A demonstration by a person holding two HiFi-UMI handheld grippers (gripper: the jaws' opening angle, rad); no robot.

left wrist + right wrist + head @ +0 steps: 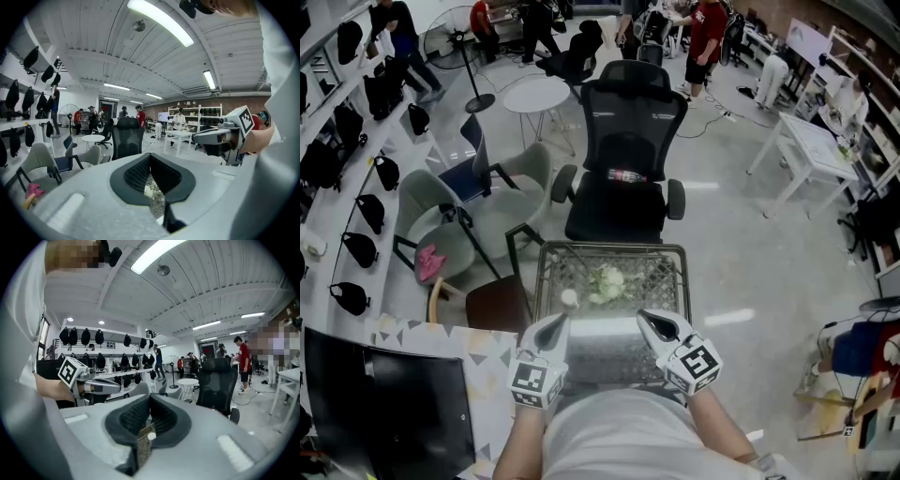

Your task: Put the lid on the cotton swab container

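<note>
A wire mesh basket [670, 253] stands right in front of me. Inside it lie a pale, crumpled greenish-white item [607, 281] and a small white round piece [569, 298]; I cannot tell which is the container or the lid. My left gripper [553, 326] and right gripper [655, 323] hover side by side over the basket's near end, both shut with nothing held. In the left gripper view the left gripper [150, 157] has its pads meeting, and the right gripper [220, 136] shows beside it. The right gripper [150, 400] looks the same, with the left gripper [101, 386] at its side.
A black office chair [628, 159] stands just beyond the basket. Grey armchairs [441, 216] and a round white table [537, 96] are at the left. A patterned table with a black panel [384, 403] is at my near left. People stand far back in the room.
</note>
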